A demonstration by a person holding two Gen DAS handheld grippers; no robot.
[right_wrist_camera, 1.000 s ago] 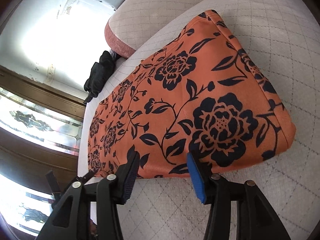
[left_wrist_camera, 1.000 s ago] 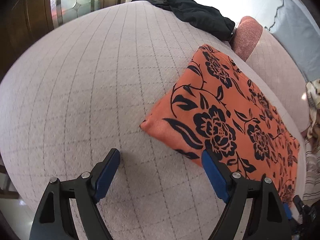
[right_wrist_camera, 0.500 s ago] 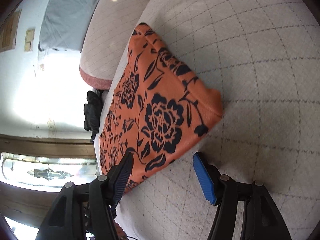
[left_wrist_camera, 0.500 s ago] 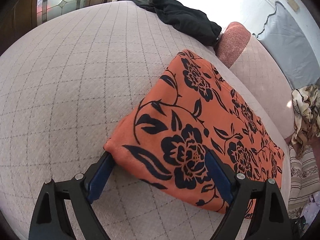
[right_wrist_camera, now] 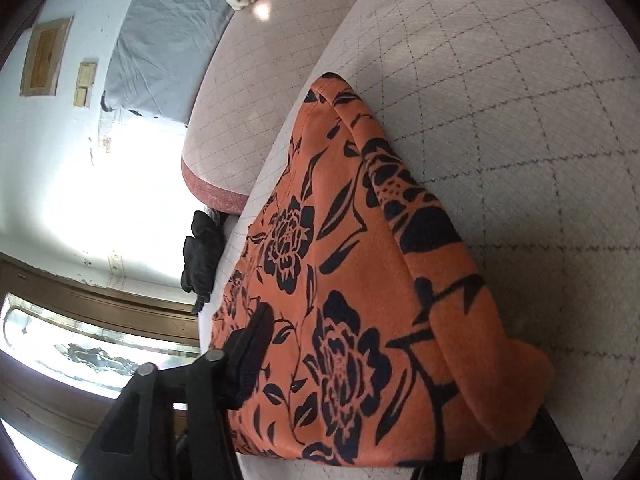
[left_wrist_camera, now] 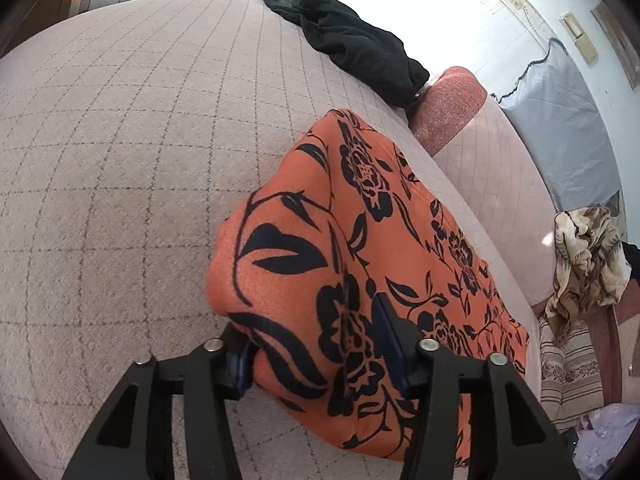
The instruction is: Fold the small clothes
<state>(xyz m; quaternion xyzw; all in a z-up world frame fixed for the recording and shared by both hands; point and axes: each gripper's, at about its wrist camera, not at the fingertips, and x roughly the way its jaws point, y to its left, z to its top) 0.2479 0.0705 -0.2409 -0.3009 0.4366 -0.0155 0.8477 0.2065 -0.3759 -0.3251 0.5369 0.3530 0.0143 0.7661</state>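
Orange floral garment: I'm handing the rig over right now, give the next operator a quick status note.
Left gripper: jaws have just been closing, now pinching a corner of the orange floral garment.
Right gripper: also just closing on another corner; only one finger shows, cloth covers the other.
Garment lies on the quilted cushion; a black garment sits at the far edge.
Done: both corners gripped. Left: lift, fold over.
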